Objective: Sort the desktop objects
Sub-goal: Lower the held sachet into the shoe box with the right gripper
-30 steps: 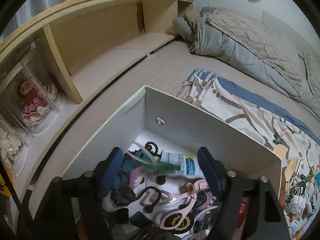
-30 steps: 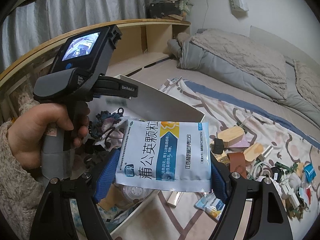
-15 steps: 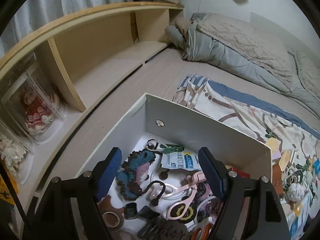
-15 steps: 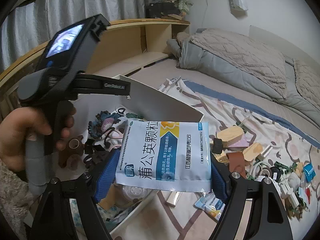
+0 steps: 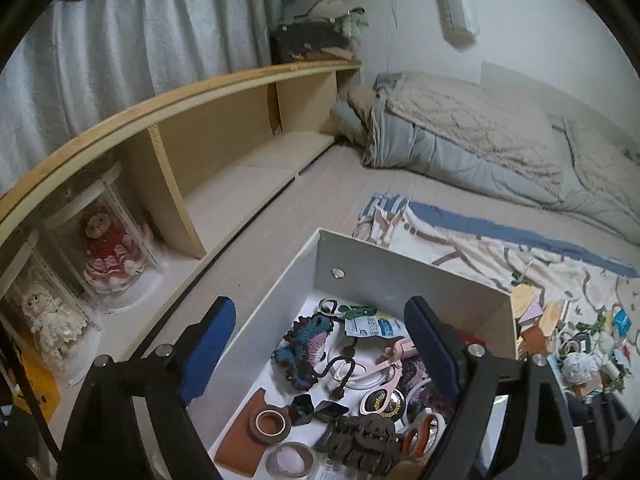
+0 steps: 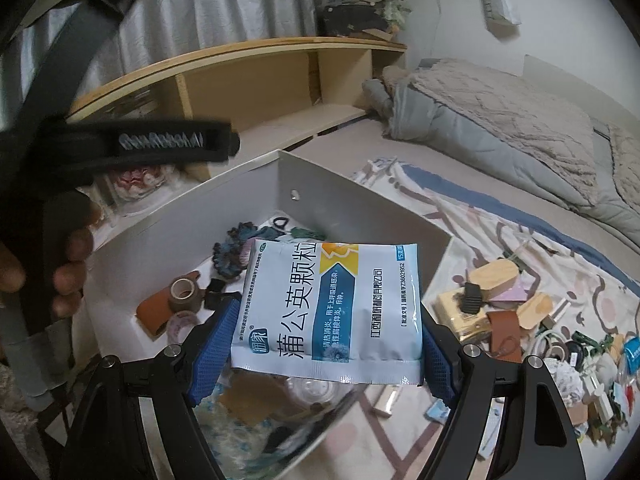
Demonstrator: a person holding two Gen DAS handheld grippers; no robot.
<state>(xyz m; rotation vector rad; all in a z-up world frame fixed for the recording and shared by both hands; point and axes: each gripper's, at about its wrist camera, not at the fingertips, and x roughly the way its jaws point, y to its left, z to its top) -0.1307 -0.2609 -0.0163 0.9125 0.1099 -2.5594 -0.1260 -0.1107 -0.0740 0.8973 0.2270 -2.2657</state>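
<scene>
A white open box (image 5: 400, 276) holds several small things: pink scissors (image 5: 384, 364), tape rolls (image 5: 270, 424), a blue crocheted piece (image 5: 304, 344) and a small sachet (image 5: 372, 326). My left gripper (image 5: 318, 306) hovers over the box, its jaws opening with nothing between them. My right gripper (image 6: 328, 316) is shut on a white and blue medicine sachet (image 6: 304, 292), held flat above the near right part of the box (image 6: 340, 200). The left tool (image 6: 132, 144) shows blurred at upper left, with a hand (image 6: 68, 264) on its grip.
Right of the box, a patterned cloth (image 6: 500, 232) carries a pile of loose small objects (image 6: 520, 320). A wooden shelf (image 5: 224, 140) runs along the left, with dolls in clear cases (image 5: 104, 256). Grey bedding (image 5: 460, 132) lies at the back.
My left gripper has lifted up and drawn back from the box, and its jaws stand wider. The right gripper and its sachet have stayed in place.
</scene>
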